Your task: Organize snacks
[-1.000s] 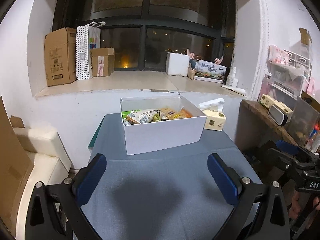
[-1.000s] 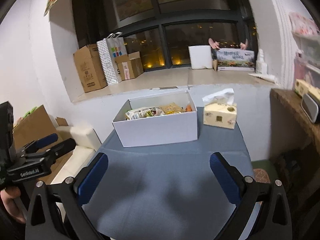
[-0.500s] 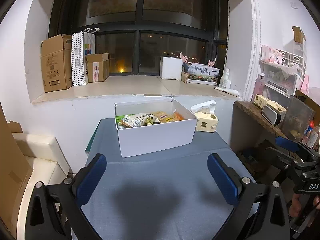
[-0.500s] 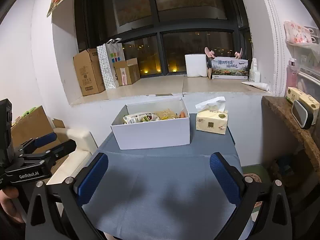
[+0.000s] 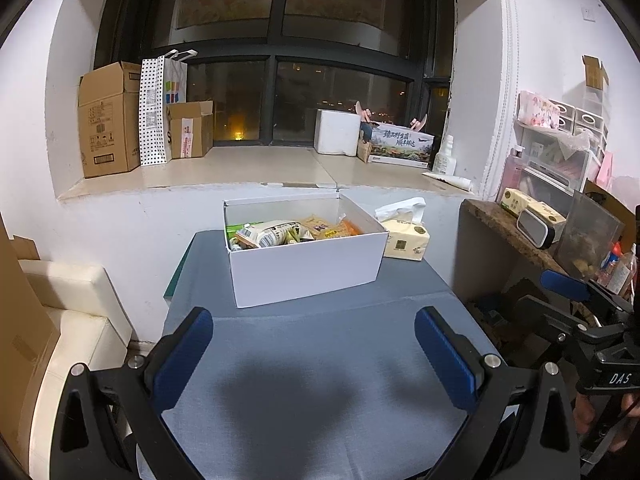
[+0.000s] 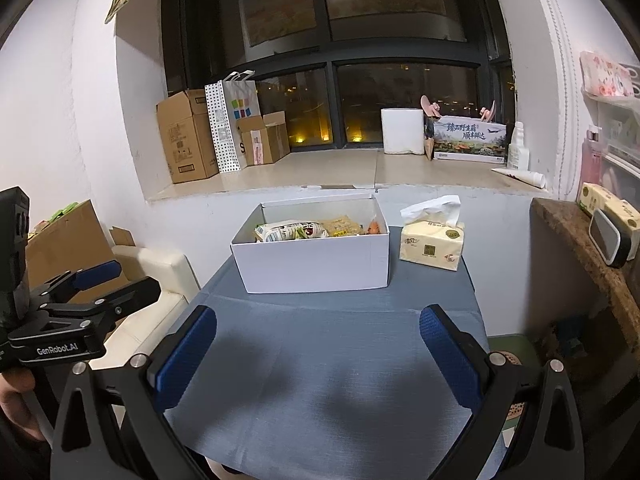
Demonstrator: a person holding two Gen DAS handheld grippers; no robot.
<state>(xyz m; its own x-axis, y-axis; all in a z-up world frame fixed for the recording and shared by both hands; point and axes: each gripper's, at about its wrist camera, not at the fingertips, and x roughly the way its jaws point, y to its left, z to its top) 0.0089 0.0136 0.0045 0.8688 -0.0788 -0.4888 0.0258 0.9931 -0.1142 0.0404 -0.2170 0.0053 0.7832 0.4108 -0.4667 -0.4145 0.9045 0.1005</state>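
A white open box stands at the far side of the grey-blue table. Several snack packets lie inside it, white, yellow and orange. My left gripper hangs open over the near half of the table, well short of the box, with nothing between its blue pads. My right gripper is open and empty too, at about the same distance. Each gripper shows at the edge of the other's view, the right gripper and the left gripper.
A yellow tissue pack sits right of the box. Behind is a windowsill with cardboard boxes and a dotted paper bag. A brown shelf stands at the right, a cream seat at the left.
Both grippers have pulled back and risen; the box and tissue pack look smaller and farther away. Both stay open and empty.
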